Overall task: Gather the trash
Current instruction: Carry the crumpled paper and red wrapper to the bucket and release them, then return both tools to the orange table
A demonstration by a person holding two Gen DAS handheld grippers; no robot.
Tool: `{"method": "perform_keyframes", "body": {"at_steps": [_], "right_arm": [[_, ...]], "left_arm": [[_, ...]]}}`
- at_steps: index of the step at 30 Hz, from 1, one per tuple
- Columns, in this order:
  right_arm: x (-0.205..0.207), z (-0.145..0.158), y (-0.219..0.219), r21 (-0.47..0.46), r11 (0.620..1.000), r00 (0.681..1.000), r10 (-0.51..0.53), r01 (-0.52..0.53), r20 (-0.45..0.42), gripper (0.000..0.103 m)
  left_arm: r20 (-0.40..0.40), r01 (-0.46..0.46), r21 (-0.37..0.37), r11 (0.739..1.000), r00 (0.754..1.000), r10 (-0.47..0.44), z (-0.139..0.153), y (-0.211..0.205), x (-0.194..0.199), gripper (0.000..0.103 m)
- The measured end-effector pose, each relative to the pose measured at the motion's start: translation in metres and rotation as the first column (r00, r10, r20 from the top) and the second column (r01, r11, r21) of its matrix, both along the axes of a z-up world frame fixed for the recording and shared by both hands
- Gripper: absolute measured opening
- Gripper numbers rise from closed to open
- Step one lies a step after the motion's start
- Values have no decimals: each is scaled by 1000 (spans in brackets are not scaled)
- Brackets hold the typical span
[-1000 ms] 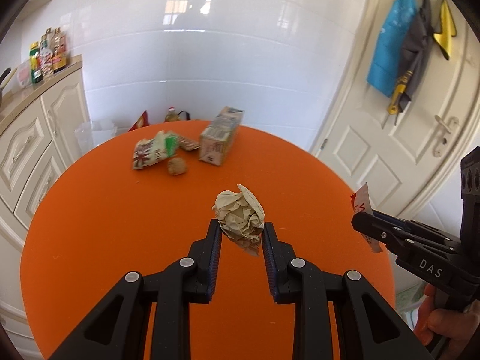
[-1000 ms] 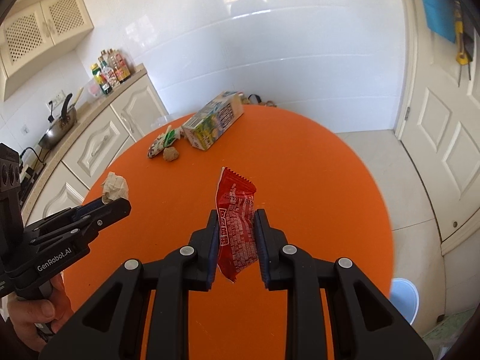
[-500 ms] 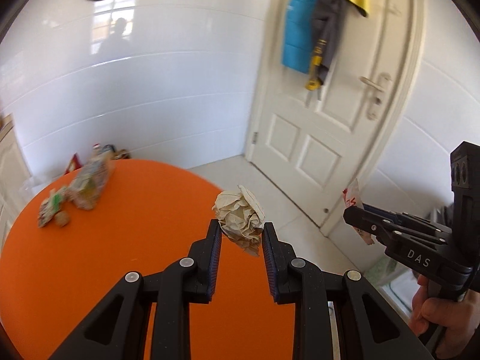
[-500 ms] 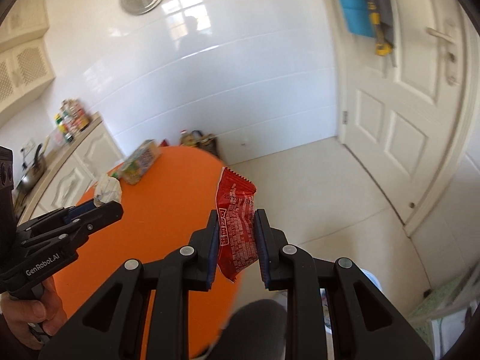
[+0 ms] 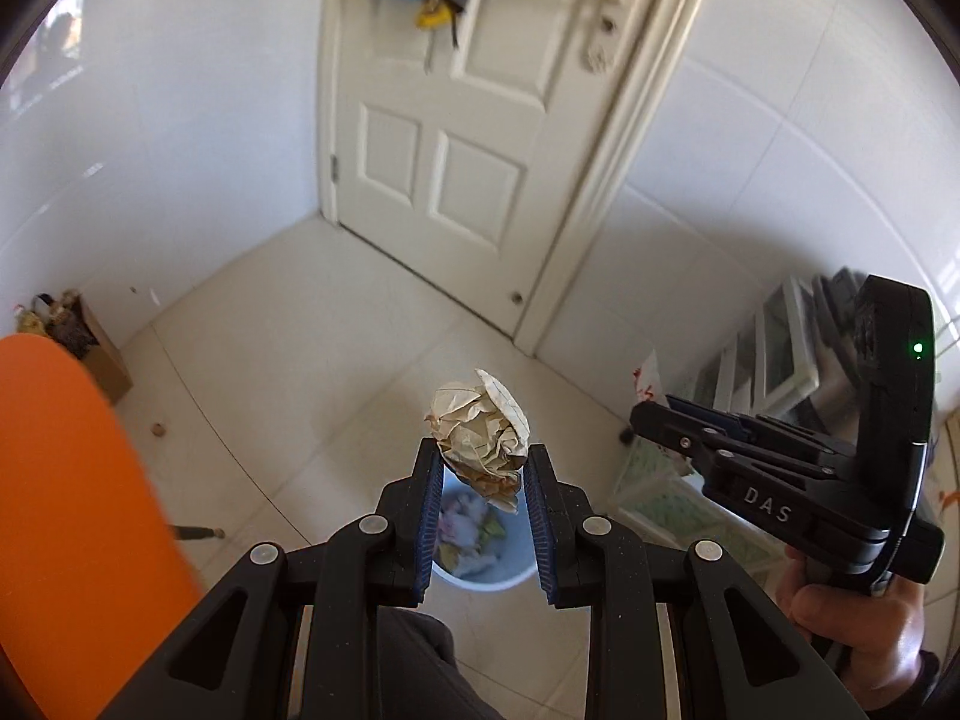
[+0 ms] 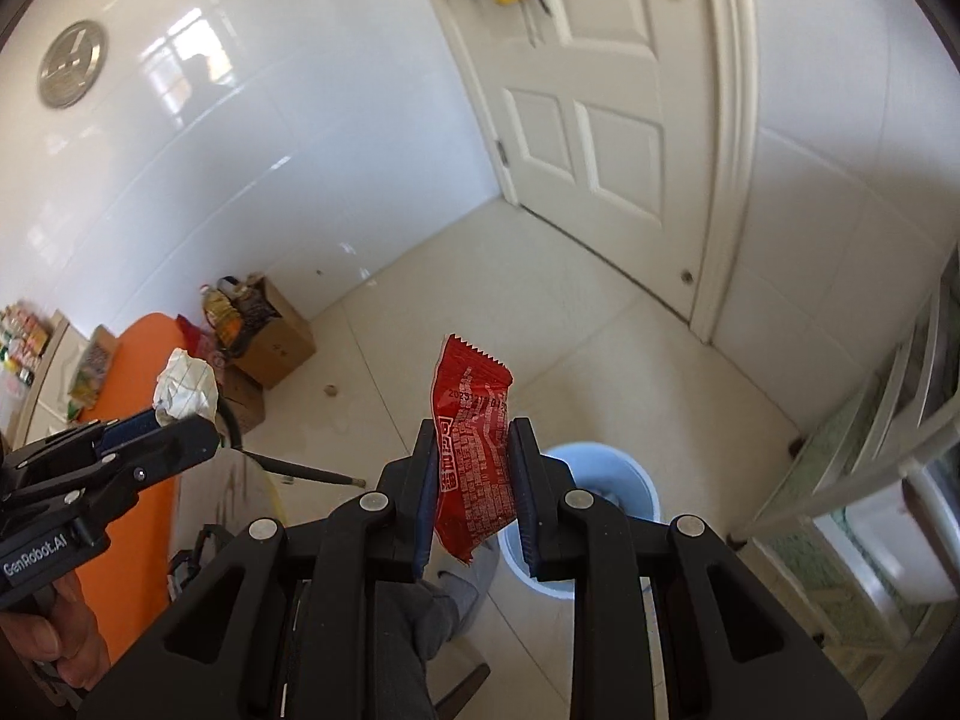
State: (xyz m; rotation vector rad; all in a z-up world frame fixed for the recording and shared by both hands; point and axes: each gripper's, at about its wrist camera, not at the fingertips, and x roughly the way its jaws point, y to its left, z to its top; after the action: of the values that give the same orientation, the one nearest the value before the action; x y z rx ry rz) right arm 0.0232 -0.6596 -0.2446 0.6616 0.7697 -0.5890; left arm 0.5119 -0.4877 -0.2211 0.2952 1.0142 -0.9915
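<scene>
My left gripper (image 5: 480,474) is shut on a crumpled beige paper ball (image 5: 480,429) and holds it in the air above a light blue trash bin (image 5: 480,570) on the floor. The bin holds some rubbish. My right gripper (image 6: 471,462) is shut on a red snack wrapper (image 6: 474,450), just left of and above the same bin (image 6: 624,480). The right gripper (image 5: 651,411) shows at the right of the left wrist view, the left gripper (image 6: 180,426) with the paper ball (image 6: 186,387) at the left of the right wrist view.
The orange round table (image 5: 54,510) is at the left edge, with more litter on it in the right wrist view (image 6: 90,372). A cardboard box (image 6: 270,336) stands by the wall. A white door (image 5: 468,138) is ahead. A shelf rack (image 5: 768,360) stands at the right.
Both grippers have swung right, away from the table toward the door, and now point down at the floor and the blue bin. Both still hold their items.
</scene>
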Motion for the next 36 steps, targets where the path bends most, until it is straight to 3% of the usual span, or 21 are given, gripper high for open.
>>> {"method": "perform_keyframes", "body": {"at_steps": [5,11,17,20,22,24,26,29,36], "right_arm": [[-2,-45,-28,99,994,998,-44,47,-37,22],[0,-79,-53,167,983,996,-64,73,-61,23],[-4,-104,-69,226,969,994,-83,96,-67,25],[-7,-110,-69,230,967,992,-96,113,-83,27],[-11,-111,-70,228,966,990,-109,126,-86,38],[-14,-111,-70,217,966,988,-127,145,-92,55],[-19,-110,-70,208,964,985,-148,163,-87,84],[-21,-104,-67,186,966,982,-163,179,-94,101],[-25,-79,-55,147,970,980,-186,195,-73,103]], "left_arm": [[-97,53,88,995,994,-44,-41,-47,23,23],[-185,94,177,980,981,-60,-85,-97,42,23],[-276,97,234,967,961,-30,-119,-147,70,28],[-267,96,264,960,963,-23,-127,-163,77,39],[-244,89,278,956,970,-19,-128,-165,79,62],[-207,75,283,956,978,-16,-125,-167,77,71],[-186,73,293,953,982,-18,-128,-175,69,77],[-141,57,304,951,990,-14,-123,-178,58,80],[-60,-6,254,967,998,22,-88,-151,31,84]]}}
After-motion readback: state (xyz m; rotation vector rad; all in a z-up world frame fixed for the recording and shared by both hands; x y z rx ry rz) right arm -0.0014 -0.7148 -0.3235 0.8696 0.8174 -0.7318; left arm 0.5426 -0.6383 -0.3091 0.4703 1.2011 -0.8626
